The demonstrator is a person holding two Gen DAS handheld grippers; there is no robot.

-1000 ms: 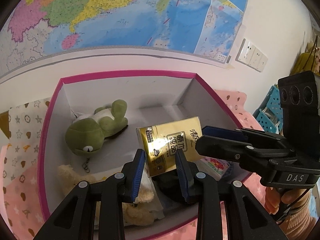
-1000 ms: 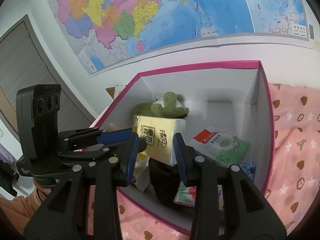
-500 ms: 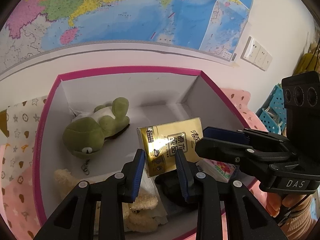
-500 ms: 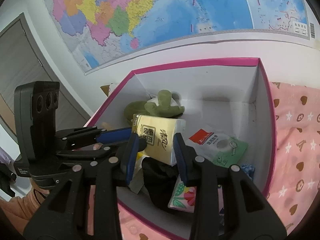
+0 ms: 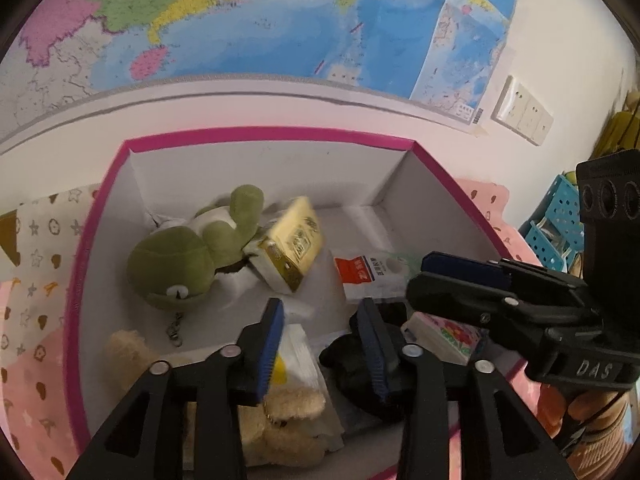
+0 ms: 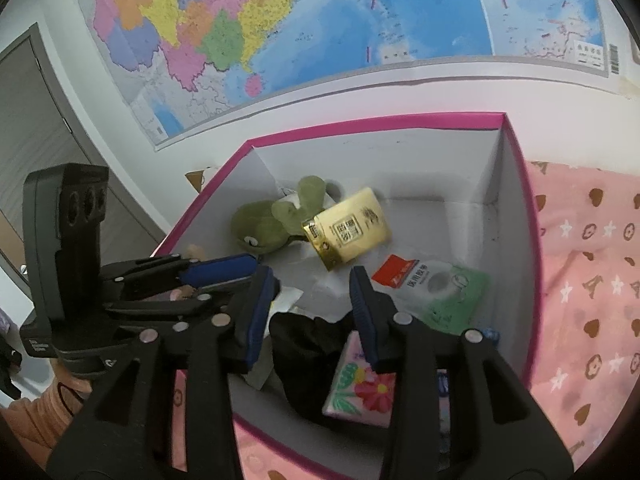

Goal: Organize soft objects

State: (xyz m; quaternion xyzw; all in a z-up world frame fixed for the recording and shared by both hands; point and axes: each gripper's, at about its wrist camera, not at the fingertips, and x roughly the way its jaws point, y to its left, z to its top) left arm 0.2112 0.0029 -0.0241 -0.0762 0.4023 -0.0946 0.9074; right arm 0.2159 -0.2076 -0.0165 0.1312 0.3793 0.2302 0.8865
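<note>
Gold foil catches the light on the tissue pack (image 5: 291, 249), which in the left wrist view lies tilted inside the pink-rimmed box (image 5: 256, 135), leaning against the green frog plush (image 5: 188, 256) and free of both tools. The left gripper (image 5: 322, 334) hangs over the near part of the box with its blue-padded jaws apart and nothing between them; they have just been opening. Below it lie a beige plush (image 5: 288, 412), a white packet (image 5: 302, 356) and a black cloth (image 5: 352, 364), with a floral tissue pack (image 5: 444, 336) and a red-and-white pouch (image 5: 360, 272) further right. The right gripper (image 5: 448, 276) reaches in from the right, held by a hand (image 5: 592, 420). A map (image 5: 256, 20) covers the wall behind. In the right wrist view, the gold tissue pack (image 6: 348, 232) rests on the box floor beside the frog plush (image 6: 272, 220), well clear of the right gripper (image 6: 312, 304), whose jaws stand apart and empty and have just been opening slightly. Under them sit the black cloth (image 6: 308, 344) and floral tissue pack (image 6: 360, 388); the red, white and green pouch (image 6: 436, 292) lies to the right. The left gripper (image 6: 224, 274) comes in from the left, over the pink box rim (image 6: 360, 124), above a pink patterned sheet (image 6: 588, 280).
</note>
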